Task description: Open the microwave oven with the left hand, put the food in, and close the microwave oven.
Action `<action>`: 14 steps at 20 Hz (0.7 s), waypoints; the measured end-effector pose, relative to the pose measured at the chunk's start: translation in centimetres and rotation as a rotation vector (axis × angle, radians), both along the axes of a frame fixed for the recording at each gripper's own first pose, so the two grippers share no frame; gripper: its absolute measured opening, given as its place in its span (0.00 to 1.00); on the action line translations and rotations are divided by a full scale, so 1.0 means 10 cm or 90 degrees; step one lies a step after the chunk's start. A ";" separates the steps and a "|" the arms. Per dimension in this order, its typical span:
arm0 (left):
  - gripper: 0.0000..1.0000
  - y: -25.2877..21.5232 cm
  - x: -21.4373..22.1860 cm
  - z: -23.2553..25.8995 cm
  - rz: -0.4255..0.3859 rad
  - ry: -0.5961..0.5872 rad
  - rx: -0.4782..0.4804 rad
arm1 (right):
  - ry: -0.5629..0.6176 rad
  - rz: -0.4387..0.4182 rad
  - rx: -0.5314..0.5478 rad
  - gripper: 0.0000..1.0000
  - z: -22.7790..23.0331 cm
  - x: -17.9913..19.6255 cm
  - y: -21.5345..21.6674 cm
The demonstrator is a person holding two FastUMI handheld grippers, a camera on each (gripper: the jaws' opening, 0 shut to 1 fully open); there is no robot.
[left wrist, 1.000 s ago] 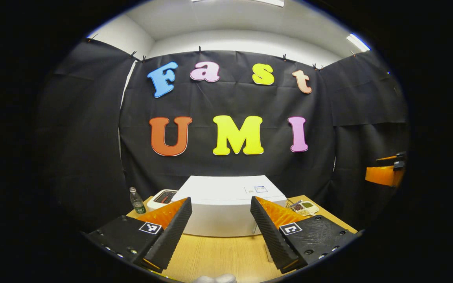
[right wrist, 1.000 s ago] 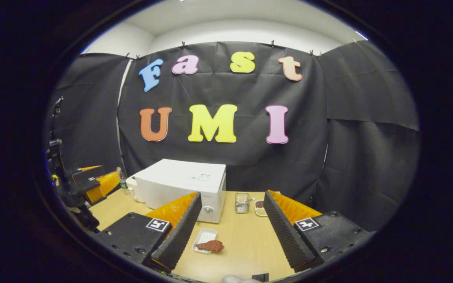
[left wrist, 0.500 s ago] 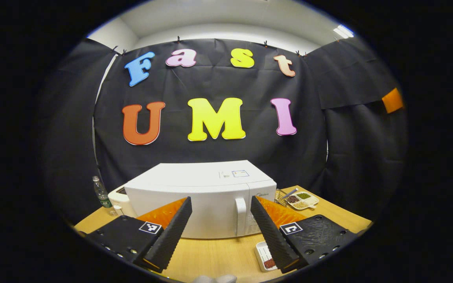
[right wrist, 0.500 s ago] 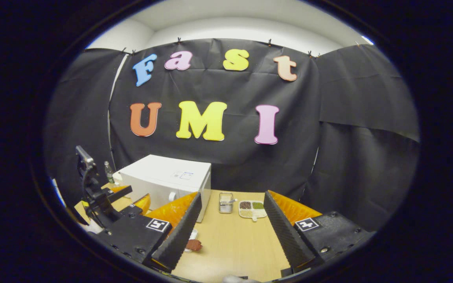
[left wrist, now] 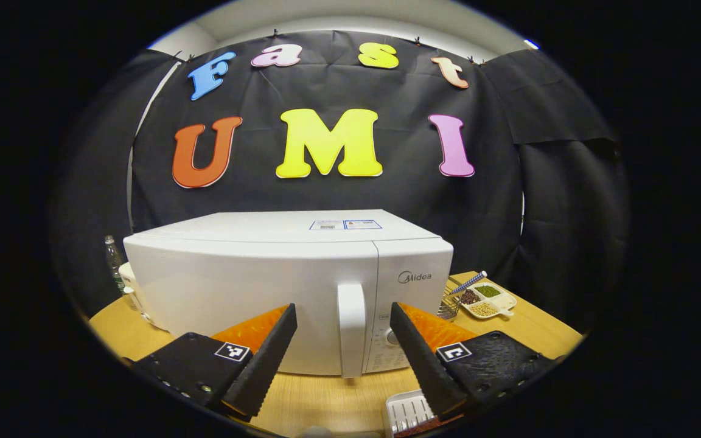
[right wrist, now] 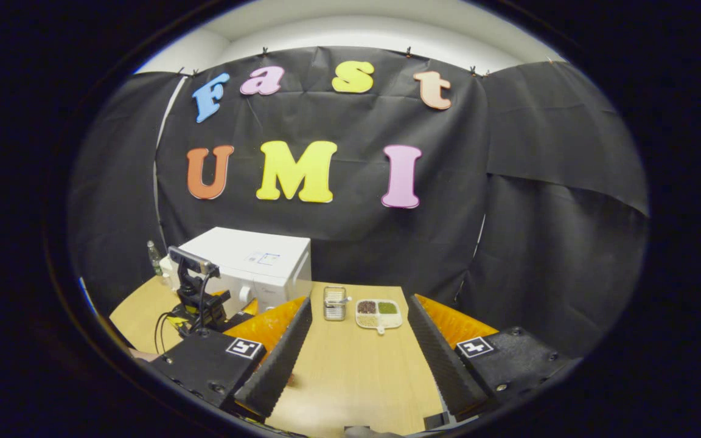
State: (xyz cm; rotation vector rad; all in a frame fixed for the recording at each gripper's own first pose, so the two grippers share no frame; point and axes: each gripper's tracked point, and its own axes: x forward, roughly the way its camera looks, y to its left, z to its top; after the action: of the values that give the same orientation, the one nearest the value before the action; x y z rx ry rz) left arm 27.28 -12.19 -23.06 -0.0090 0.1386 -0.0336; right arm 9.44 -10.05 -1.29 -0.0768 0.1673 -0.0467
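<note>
Left tool (left wrist: 343, 358) gapes before microwave handle (left wrist: 351, 328), seemingly untouched.

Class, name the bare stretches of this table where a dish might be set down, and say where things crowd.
Bare wood lies before the sectioned dish and wire basket, between the right gripper fingers. Crowded: the microwave front, with the left gripper and white tray.

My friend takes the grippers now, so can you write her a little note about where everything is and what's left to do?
Left gripper: open, empty, lined up with the microwave door handle, not gripping it.
Right gripper: open, empty, over the wooden table.
Microwave oven: door shut.
Food: the corner of a white tray shows on the table by the left gripper's finger; what it holds is hidden.
Done: nothing.
Left: grip the handle, open, put food in, close.
</note>
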 end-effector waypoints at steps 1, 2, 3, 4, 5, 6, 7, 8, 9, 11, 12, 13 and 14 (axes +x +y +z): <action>0.90 0.01 0.03 -0.03 0.006 0.001 0.004 | 0.003 0.000 -0.002 1.00 -0.02 0.02 -0.03; 0.86 -0.01 0.06 -0.07 0.004 0.006 0.006 | 0.005 0.000 -0.002 1.00 -0.02 0.05 -0.05; 0.79 -0.01 0.07 -0.11 0.007 0.010 0.007 | 0.009 0.003 -0.001 1.00 -0.03 0.08 -0.06; 0.75 0.00 0.10 -0.12 0.011 0.012 0.009 | 0.013 0.007 0.001 1.00 -0.06 0.11 -0.04; 0.48 0.00 0.12 -0.13 0.010 0.008 -0.004 | 0.017 0.013 0.001 1.00 -0.08 0.14 -0.04; 0.36 -0.03 0.12 -0.13 0.004 0.003 -0.009 | 0.018 0.014 0.001 1.00 -0.09 0.15 -0.05; 0.31 -0.11 0.05 -0.10 -0.004 0.006 -0.015 | 0.018 0.018 0.003 0.92 -0.10 0.17 -0.04; 0.26 -0.07 0.10 -0.12 0.000 0.001 -0.002 | 0.019 0.023 0.004 1.00 -0.11 0.19 -0.03; 0.22 -0.05 0.10 -0.11 0.000 0.001 0.003 | 0.022 0.028 0.004 1.00 -0.11 0.21 0.00; 0.13 -0.05 0.10 -0.12 0.002 0.003 0.004 | 0.026 0.036 0.006 1.00 -0.13 0.23 0.03; 0.13 -0.06 0.11 -0.12 -0.002 0.007 0.006 | 0.029 0.041 0.007 1.00 -0.14 0.24 0.05; 0.09 -0.06 0.09 -0.12 -0.005 0.010 0.005 | 0.026 0.046 0.008 1.00 -0.12 0.24 0.09; 0.08 -0.05 0.09 -0.13 -0.007 0.011 0.004 | 0.023 0.052 0.004 1.00 -0.09 0.25 0.11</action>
State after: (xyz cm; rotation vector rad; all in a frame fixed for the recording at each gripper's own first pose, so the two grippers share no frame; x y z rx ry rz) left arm 28.20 -12.74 -24.36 -0.0020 0.1563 -0.0442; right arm 11.93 -8.91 -2.20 -0.0781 0.2003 0.0374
